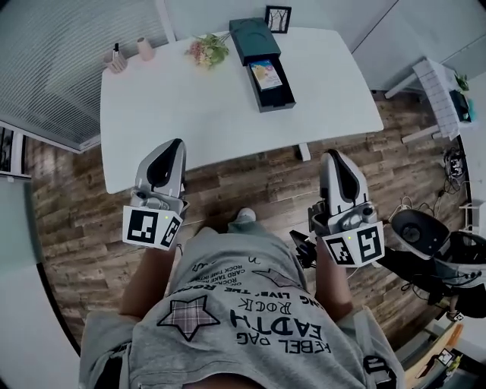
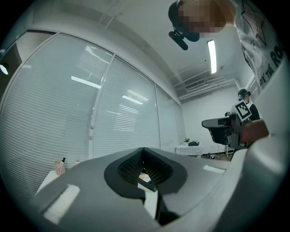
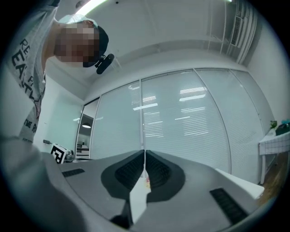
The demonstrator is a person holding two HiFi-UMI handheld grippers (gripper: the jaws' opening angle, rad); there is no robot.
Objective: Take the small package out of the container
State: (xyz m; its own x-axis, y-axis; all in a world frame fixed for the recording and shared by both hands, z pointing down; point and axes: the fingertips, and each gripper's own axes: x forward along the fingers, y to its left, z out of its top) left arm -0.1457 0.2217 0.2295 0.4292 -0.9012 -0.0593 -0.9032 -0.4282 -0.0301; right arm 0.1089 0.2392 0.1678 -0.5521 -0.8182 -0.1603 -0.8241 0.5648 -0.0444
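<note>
A dark green container (image 1: 253,34) stands at the far side of the white table (image 1: 190,114). Its drawer (image 1: 275,90) is pulled out toward me, and a small colourful package (image 1: 265,74) lies in it. My left gripper (image 1: 171,146) is shut and holds nothing, hanging over the table's near edge. My right gripper (image 1: 333,157) is also shut and holds nothing, out over the wooden floor just short of the table. Both are well short of the container. In the left gripper view the jaws (image 2: 143,150) meet, and a sliver of the drawer (image 2: 146,178) shows between them. The right gripper view shows its jaws (image 3: 145,153) pressed together.
A bunch of flowers (image 1: 207,49) lies left of the container, and a small picture frame (image 1: 278,17) stands behind it. A pink vase (image 1: 144,49) and a small holder (image 1: 116,62) sit at the far left corner. An office chair (image 1: 419,231) stands on the floor to my right.
</note>
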